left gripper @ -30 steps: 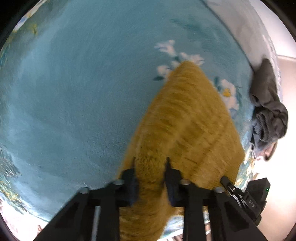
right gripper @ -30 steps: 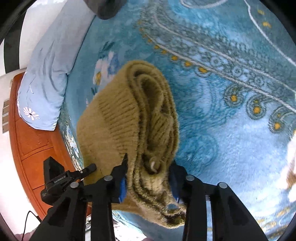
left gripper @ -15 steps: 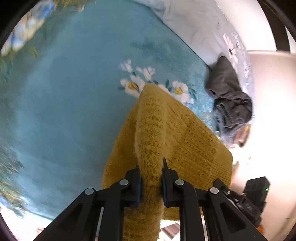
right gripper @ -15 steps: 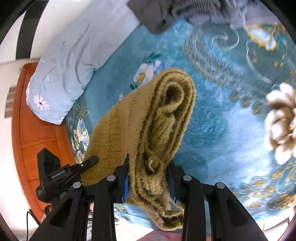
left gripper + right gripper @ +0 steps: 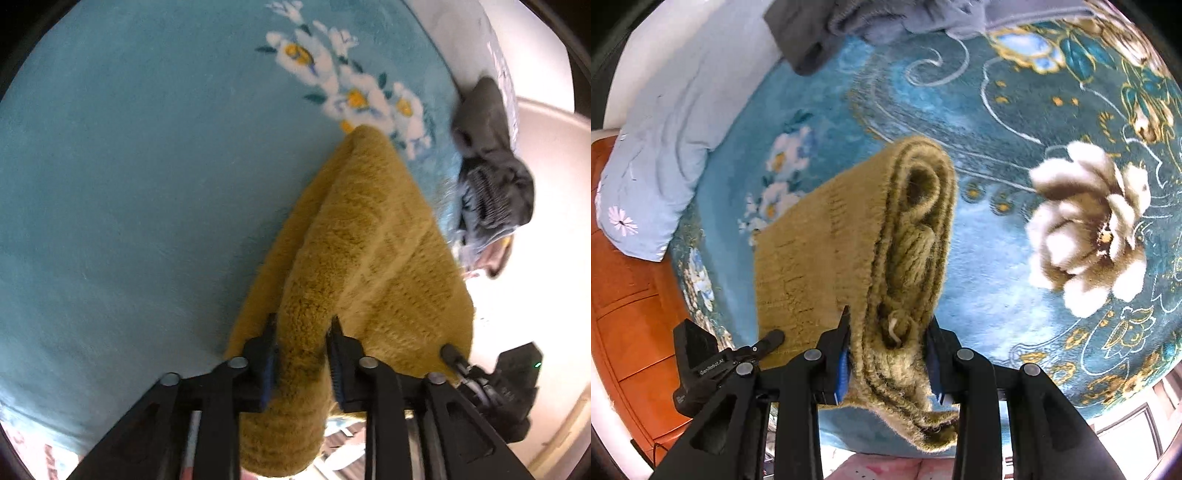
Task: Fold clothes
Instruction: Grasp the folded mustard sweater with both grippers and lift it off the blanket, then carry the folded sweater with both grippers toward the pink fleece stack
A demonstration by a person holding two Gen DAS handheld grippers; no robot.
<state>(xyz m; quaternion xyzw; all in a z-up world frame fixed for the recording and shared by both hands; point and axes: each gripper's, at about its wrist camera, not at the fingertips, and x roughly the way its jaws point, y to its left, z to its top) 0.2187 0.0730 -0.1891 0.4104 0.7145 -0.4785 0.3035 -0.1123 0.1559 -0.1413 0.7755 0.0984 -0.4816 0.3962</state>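
Low centre of both views: each hand-held gripper has the folded mustard sweater between its fingers.
Left gripper (image 5: 301,332): jaws opening at this moment; the sweater (image 5: 369,258) fills the gap between the pads and its fuzzy knit bulges over both.
Right gripper (image 5: 888,332): clamped on the stacked folded edge of the sweater (image 5: 849,236), layers pinched between the blue pads.
Sweater, place: it runs from the jaws toward frame centre in both views, carried over the blue floral blanket (image 5: 129,184); whether its far end touches the blanket I cannot tell.
Step in hand: judged as carrying a finished fold to its resting spot, with the left side starting to let go.
Next move calls for: lowering the bundle flat onto the blanket, the right grip held until the layers rest so the stack does not spring apart.
Left view only: the sweater's smooth outer face, white flowers at upper centre, and a grey garment (image 5: 495,177) at right.
Right view only: the rolled layers seen end-on, a pale blue pillow (image 5: 661,147) at upper left, orange wooden bed frame (image 5: 624,314) at lower left, and a big cream flower at right.
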